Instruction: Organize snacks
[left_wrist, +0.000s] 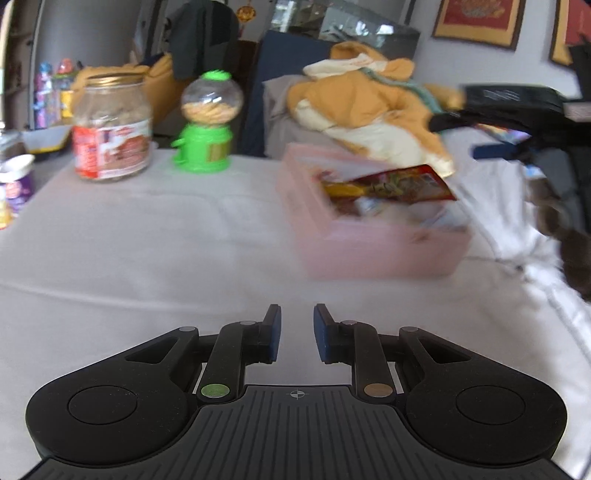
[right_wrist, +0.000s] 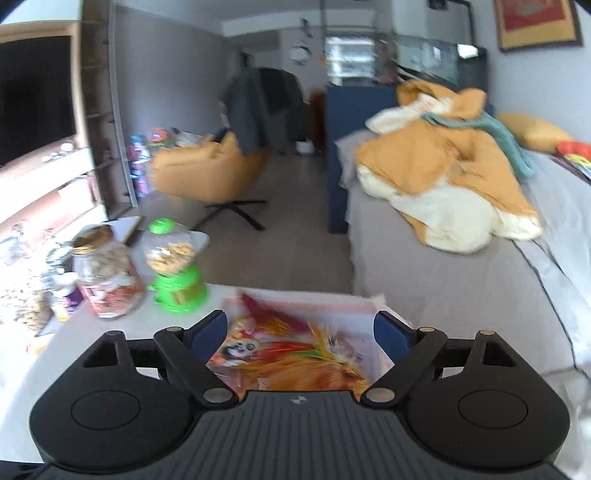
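Right wrist: right hand-held gripper (right_wrist: 301, 338) spread above snack packet (right_wrist: 295, 354) (blurred); left hand-held gripper (left_wrist: 297, 334) narrowly parted, empty.

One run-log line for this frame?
left gripper: empty, nearly closed | right gripper: open, above snack packet | pink box: holds packets

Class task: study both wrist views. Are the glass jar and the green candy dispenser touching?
Apart. The left wrist view shows bare white tabletop between the glass jar and the green candy dispenser.
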